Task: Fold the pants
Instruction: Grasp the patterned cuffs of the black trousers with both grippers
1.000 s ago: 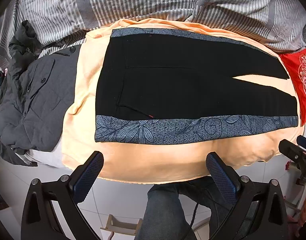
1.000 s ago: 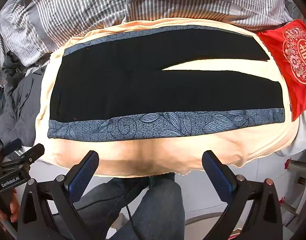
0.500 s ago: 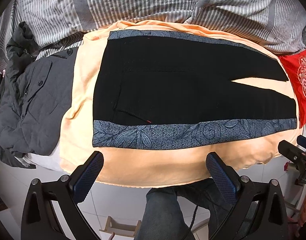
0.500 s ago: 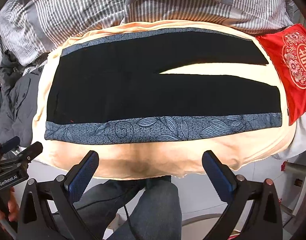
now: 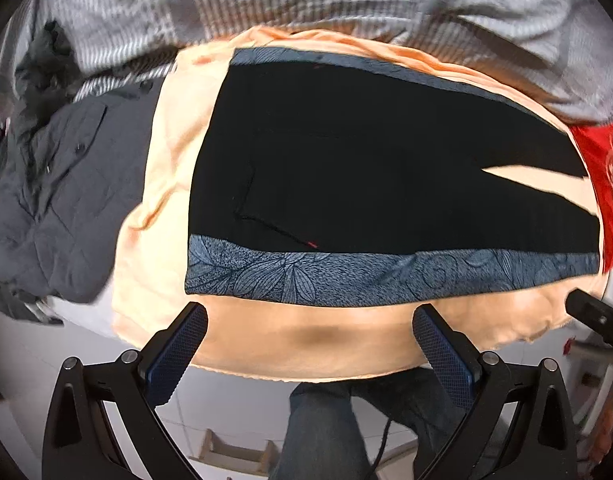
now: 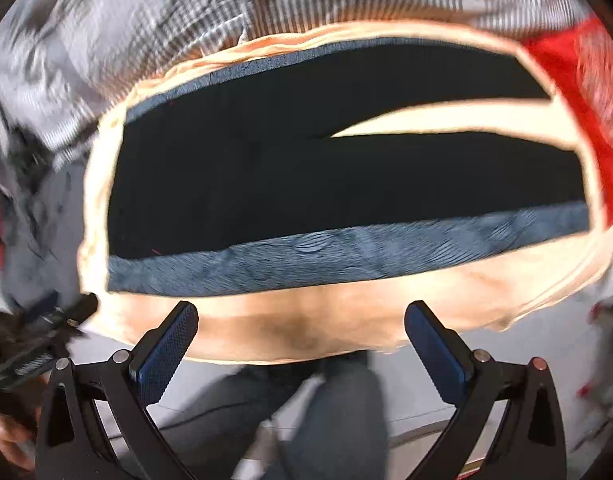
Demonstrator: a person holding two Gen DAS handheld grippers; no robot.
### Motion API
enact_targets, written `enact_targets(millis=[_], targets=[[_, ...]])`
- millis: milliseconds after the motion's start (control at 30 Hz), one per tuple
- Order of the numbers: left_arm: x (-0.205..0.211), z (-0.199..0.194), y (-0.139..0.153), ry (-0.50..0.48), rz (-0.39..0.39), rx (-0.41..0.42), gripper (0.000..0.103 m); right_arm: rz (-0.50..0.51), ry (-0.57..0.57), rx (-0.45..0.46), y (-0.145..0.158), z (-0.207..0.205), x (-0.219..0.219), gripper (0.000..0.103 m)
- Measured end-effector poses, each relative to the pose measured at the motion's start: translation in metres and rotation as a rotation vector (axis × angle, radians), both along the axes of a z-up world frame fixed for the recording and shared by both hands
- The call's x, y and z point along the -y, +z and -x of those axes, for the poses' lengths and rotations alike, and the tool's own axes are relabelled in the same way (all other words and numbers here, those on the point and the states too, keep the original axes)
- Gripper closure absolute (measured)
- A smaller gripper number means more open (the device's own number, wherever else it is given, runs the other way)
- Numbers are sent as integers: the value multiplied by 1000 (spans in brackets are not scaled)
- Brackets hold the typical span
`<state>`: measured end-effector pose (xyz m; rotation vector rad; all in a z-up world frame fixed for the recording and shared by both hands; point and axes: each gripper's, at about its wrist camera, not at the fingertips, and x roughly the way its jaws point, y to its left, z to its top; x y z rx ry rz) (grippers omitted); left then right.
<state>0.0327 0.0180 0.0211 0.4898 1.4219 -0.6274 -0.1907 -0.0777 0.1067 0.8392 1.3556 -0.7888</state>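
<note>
Soft, light black pants with blue leaf-patterned side bands point(image 5: 386, 168) lay flat; both hand-held grippers, left point(image 5: 310, 350) and right point(image 6: 302, 340), gaped empty; the near band edge looked easiest to pinch.

black pants point(image 5: 378, 168) with blue leaf-print side stripes lie flat, unfolded.

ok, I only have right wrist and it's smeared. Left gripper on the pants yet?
Observer: No. The left gripper is open, nothing between its jaws, pointing at the near edge of the pants.
Operator: Grey blob past the waist end?
Observer: A dark grey quilted jacket with buttons, beside the orange sheet, clear of the pants.
Operator: Any landmark at the waist?
Observer: A pocket seam ending in a red stitch, just above the near leaf-print band.
</note>
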Motion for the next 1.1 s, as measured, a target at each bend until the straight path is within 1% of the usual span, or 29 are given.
enact_targets(millis=[133,233,333,367,433,467,500,567,667,700,833,867,933,967,1033,1100], targets=[[-10,-11,-22,87,19,-55,0,-141,-143,119,-28,21,9,0],[-19,-15,-42,137,37,-88,0,-223,-193,198,-53,30,9,0],[-28,-18,-64,202,68,-132,0,-281,-227,272,-81,37,9,0],[-31,-18,-71,224,74,-145,0,-296,-240,295,-91,38,9,1],[-35,-18,-84,256,95,-172,0,-330,-287,338,-112,44,10,10],[-37,-18,-89,266,108,-177,0,-345,-309,361,-121,48,10,20],[-38,-16,-94,270,119,-181,0,-361,-327,381,-131,50,9,27],[-38,-14,-101,269,139,-189,0,-391,-346,409,-152,55,9,32],[-40,-12,-109,268,163,-205,0,-418,-359,447,-179,61,10,35],[-42,-11,-110,271,164,-206,0,-423,-371,474,-186,63,10,38],[-44,-12,-114,286,165,-212,0,-441,-417,588,-196,66,14,44],[-46,-12,-116,291,169,-221,0,-446,-432,612,-197,67,15,49],[-48,-13,-119,306,191,-252,0,-469,-471,644,-202,67,18,75],[-49,-13,-121,318,201,-266,0,-485,-484,654,-203,66,19,96],[-53,-16,-122,359,238,-293,0,-507,-519,680,-200,65,20,96],[-58,-22,-122,416,286,-323,0,-515,-520,725,-189,63,22,96]])
